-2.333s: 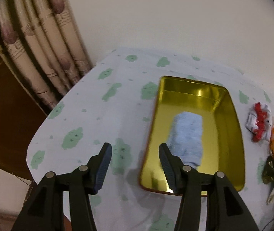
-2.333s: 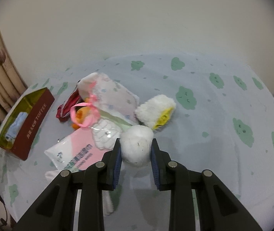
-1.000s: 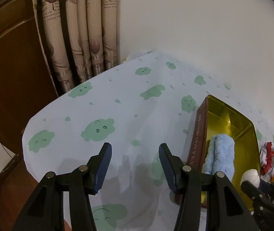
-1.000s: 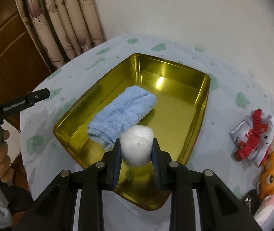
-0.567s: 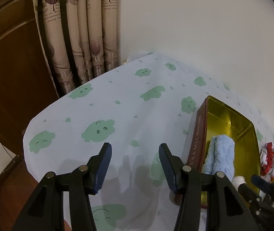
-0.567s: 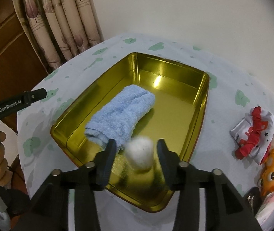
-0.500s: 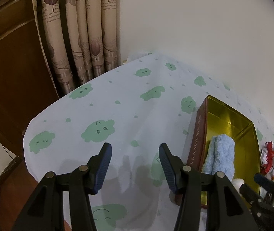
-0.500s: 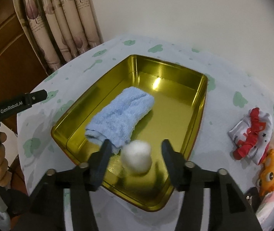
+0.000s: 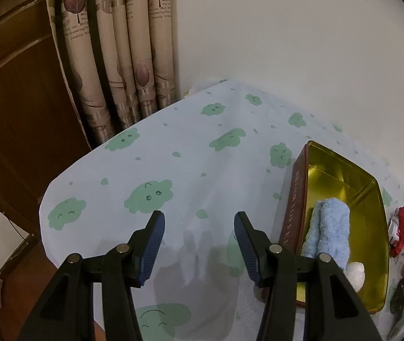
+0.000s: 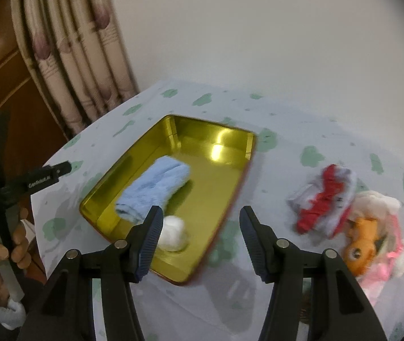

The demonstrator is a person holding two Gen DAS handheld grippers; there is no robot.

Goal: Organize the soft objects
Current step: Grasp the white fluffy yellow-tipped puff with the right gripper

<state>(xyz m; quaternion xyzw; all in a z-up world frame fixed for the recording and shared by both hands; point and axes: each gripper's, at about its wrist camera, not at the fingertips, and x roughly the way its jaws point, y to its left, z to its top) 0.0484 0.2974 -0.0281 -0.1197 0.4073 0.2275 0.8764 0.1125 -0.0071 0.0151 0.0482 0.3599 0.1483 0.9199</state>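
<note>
Cloud-printed cloth covers the table (image 10: 301, 119), with curtains at its far left corner. Near its left edge the gold tin (image 10: 224, 139) holds a rolled blue towel (image 10: 156, 187) and now the white pompom (image 10: 173, 234), which the right tongs (image 10: 202, 240) have just dropped; they have opened wide and pulled back. So two soft things are stowed. Left tongs (image 9: 197, 244) hang apart, empty. Motion blur smears the red-trimmed sock (image 10: 326, 196) and orange toy (image 10: 362, 240); the heap beneath them is hard to read.
</note>
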